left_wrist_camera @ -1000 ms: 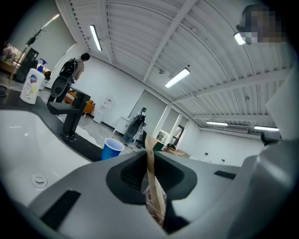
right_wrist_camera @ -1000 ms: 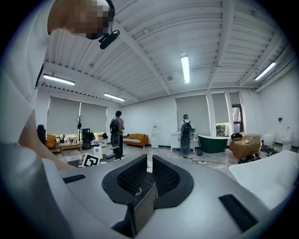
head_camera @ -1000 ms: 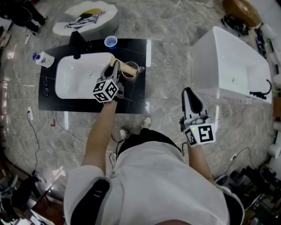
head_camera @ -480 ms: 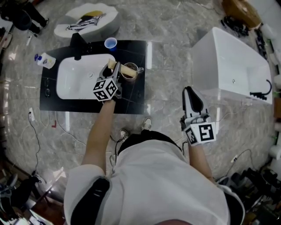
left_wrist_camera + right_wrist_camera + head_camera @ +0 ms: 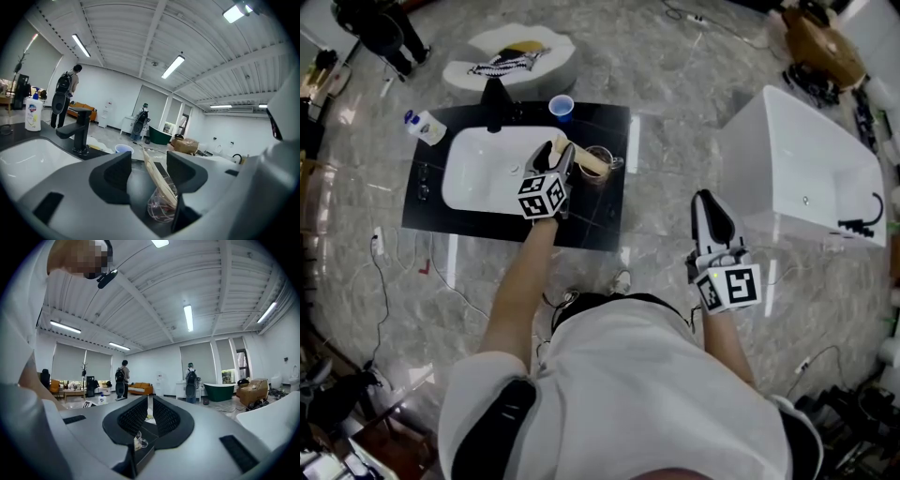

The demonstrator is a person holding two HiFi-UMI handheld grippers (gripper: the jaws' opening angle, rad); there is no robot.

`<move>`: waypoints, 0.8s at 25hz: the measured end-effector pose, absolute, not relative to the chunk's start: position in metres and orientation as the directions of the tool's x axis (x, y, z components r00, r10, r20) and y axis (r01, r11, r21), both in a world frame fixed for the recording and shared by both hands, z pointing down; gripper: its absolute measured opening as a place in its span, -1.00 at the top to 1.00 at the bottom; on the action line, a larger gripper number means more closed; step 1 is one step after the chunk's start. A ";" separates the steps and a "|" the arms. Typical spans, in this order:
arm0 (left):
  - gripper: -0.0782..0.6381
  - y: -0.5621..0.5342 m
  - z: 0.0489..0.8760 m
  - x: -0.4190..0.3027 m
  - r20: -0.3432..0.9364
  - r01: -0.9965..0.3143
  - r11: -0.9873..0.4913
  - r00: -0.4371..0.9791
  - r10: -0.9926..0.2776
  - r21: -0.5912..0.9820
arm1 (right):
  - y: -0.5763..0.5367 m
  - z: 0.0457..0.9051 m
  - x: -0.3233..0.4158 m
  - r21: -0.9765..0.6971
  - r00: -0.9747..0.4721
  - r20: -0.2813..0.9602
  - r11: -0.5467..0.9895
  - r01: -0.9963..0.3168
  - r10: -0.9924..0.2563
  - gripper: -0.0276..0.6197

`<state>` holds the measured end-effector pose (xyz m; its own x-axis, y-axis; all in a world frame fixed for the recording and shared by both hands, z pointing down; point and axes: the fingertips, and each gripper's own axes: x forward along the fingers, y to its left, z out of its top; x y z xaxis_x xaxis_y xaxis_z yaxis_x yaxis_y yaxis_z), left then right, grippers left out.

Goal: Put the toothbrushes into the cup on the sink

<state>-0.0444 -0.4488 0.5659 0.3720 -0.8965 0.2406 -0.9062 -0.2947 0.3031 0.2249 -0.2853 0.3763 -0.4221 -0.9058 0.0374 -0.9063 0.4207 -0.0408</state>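
Some wooden toothbrushes (image 5: 153,174) in clear cup (image 5: 159,212), left gripper (image 5: 149,160) jaws just opened around them, right gripper (image 5: 149,403) closed, empty

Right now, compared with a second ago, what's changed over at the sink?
The left gripper has just been opening its jaws and has let go of the toothbrush, which leans in the cup between the open jaws. That gripper stayed at the cup. The right gripper stayed shut at the person's side, and the sink looks unchanged.
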 end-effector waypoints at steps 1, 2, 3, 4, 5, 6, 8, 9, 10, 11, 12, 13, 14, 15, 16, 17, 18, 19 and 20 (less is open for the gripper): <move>0.15 -0.446 0.564 -0.045 0.242 -0.908 -0.296 0.372 -0.896 0.298 | -0.283 0.376 0.223 -0.043 -0.427 0.035 0.425 -0.904 -0.904 0.74; 0.13 -0.443 0.562 -0.046 0.242 -0.908 -0.299 0.373 -0.896 0.292 | -0.282 0.376 0.221 -0.046 -0.430 0.035 0.428 -0.903 -0.902 0.73; 0.11 -0.440 0.559 -0.045 0.242 -0.910 -0.305 0.375 -0.895 0.282 | -0.280 0.377 0.219 -0.050 -0.432 0.034 0.430 -0.901 -0.901 0.74; 0.10 -0.437 0.556 -0.045 0.241 -0.911 -0.313 0.378 -0.894 0.269 | -0.279 0.377 0.217 -0.053 -0.434 0.033 0.432 -0.900 -0.900 0.74; 0.09 -0.434 0.553 -0.046 0.241 -0.912 -0.320 0.381 -0.893 0.256 | -0.278 0.376 0.214 -0.056 -0.437 0.030 0.435 -0.899 -0.899 0.73; 0.08 -0.431 0.550 -0.048 0.239 -0.913 -0.325 0.382 -0.893 0.245 | -0.277 0.376 0.210 -0.058 -0.441 0.026 0.439 -0.897 -0.897 0.74; 0.07 -0.424 0.545 -0.053 0.235 -0.916 -0.324 0.377 -0.896 0.236 | -0.274 0.375 0.202 -0.064 -0.451 0.023 0.449 -0.891 -0.892 0.74; 0.07 -0.420 0.543 -0.056 0.233 -0.918 -0.320 0.373 -0.898 0.234 | -0.273 0.375 0.197 -0.067 -0.458 0.021 0.456 -0.888 -0.889 0.74; 0.06 -0.417 0.540 -0.060 0.231 -0.920 -0.317 0.368 -0.900 0.230 | -0.271 0.373 0.192 -0.068 -0.464 0.018 0.462 -0.884 -0.885 0.74; 0.05 -0.413 0.537 -0.063 0.228 -0.921 -0.317 0.366 -0.902 0.224 | -0.270 0.371 0.187 -0.067 -0.472 0.013 0.470 -0.880 -0.882 0.74; 0.05 -0.409 0.533 -0.066 0.223 -0.922 -0.320 0.366 -0.904 0.217 | -0.269 0.369 0.182 -0.065 -0.479 0.008 0.477 -0.876 -0.878 0.73; 0.05 -0.406 0.529 -0.069 0.215 -0.922 -0.325 0.367 -0.905 0.210 | -0.267 0.368 0.177 -0.063 -0.486 0.004 0.485 -0.872 -0.874 0.74; 0.05 -0.401 0.526 -0.073 0.207 -0.922 -0.328 0.368 -0.906 0.203 | -0.266 0.367 0.172 -0.062 -0.492 0.002 0.491 -0.869 -0.870 0.74; 0.05 -0.397 0.522 -0.076 0.201 -0.923 -0.330 0.368 -0.908 0.197 | -0.264 0.367 0.167 -0.061 -0.498 0.001 0.497 -0.866 -0.867 0.74; 0.05 -0.394 0.519 -0.078 0.196 -0.925 -0.331 0.366 -0.910 0.189 | -0.262 0.367 0.163 -0.061 -0.503 0.002 0.502 -0.863 -0.864 0.74; 0.05 -0.390 0.516 -0.081 0.192 -0.926 -0.332 0.364 -0.911 0.178 | -0.260 0.368 0.159 -0.061 -0.508 0.003 0.507 -0.860 -0.861 0.74; 0.05 -0.386 0.512 -0.082 0.187 -0.927 -0.336 0.364 -0.912 0.166 | -0.258 0.368 0.156 -0.061 -0.513 0.003 0.512 -0.857 -0.858 0.74; 0.05 -0.382 0.509 -0.083 0.182 -0.928 -0.341 0.365 -0.913 0.152 | -0.257 0.368 0.152 -0.063 -0.518 0.004 0.516 -0.854 -0.856 0.74; 0.06 -0.378 0.504 -0.084 0.175 -0.928 -0.345 0.367 -0.914 0.140 | -0.255 0.368 0.149 -0.066 -0.522 0.004 0.521 -0.851 -0.853 0.74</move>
